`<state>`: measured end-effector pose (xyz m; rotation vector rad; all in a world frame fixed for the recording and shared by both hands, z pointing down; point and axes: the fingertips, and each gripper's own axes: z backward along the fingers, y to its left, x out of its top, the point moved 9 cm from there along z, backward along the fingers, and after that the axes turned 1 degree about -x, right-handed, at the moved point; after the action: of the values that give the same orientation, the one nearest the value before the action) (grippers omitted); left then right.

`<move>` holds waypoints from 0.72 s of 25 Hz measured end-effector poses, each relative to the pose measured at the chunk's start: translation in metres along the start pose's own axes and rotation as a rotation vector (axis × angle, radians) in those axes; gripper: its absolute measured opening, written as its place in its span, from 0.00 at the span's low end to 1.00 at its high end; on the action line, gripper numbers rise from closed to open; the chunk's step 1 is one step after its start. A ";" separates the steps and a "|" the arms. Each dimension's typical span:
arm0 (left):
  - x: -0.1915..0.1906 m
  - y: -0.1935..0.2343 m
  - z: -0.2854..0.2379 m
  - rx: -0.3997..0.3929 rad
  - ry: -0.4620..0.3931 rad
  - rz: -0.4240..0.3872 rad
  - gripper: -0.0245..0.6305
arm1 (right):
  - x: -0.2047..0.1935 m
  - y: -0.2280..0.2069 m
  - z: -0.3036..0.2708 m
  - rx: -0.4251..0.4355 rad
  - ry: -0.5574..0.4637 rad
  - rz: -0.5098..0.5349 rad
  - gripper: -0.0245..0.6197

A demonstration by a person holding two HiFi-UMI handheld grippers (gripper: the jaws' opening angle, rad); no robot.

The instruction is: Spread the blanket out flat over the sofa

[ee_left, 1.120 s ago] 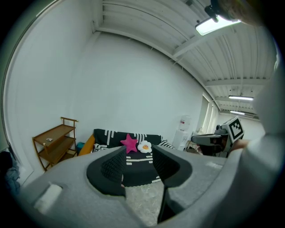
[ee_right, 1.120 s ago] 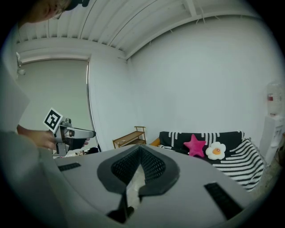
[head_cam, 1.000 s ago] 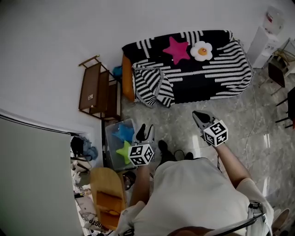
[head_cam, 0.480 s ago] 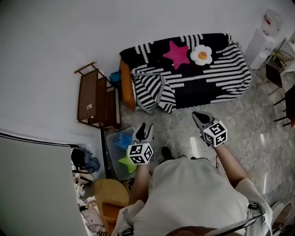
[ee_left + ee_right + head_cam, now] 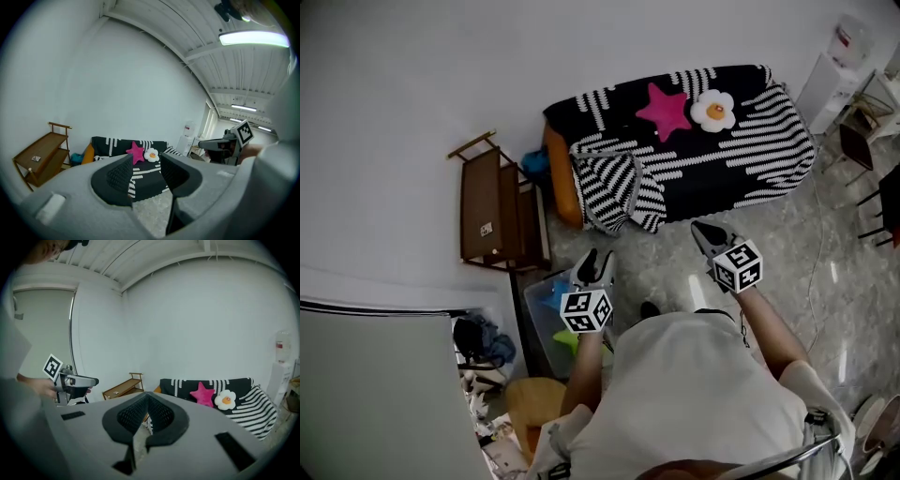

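A black-and-white striped blanket (image 5: 741, 150) covers the sofa against the far wall, and its left end hangs in a bunched fold (image 5: 614, 187). A pink star pillow (image 5: 664, 109) and a white flower pillow (image 5: 713, 110) lie on top. An orange cushion (image 5: 562, 178) shows at the sofa's left end. My left gripper (image 5: 592, 267) is open and empty, held over the floor short of the sofa. My right gripper (image 5: 705, 234) is shut on nothing, also short of the sofa. The blanket (image 5: 143, 176) shows between the left jaws, far off.
A brown wooden shelf rack (image 5: 492, 211) stands left of the sofa. A clear plastic bin (image 5: 546, 305) with star cushions sits on the floor by my left side. A white water dispenser (image 5: 830, 75) and a dark chair (image 5: 862, 127) stand at the right. A cable (image 5: 816, 253) lies on the marble floor.
The view has shifted toward the sofa: the bin, the shelf rack and a round wooden stool slid down and left. Both grippers keep their pose and jaw state.
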<state>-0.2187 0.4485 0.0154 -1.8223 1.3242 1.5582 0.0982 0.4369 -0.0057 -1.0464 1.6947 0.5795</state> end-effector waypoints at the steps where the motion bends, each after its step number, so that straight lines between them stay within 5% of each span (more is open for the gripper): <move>1: 0.002 0.007 0.000 -0.004 0.003 -0.001 0.31 | 0.001 0.003 -0.005 -0.004 0.003 -0.001 0.04; 18: 0.009 0.053 -0.025 -0.016 0.041 0.004 0.31 | 0.007 0.003 -0.057 -0.012 0.038 -0.014 0.04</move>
<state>-0.2509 0.4003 0.0284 -1.8719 1.3382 1.5460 0.0660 0.3911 0.0088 -1.0837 1.7172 0.5649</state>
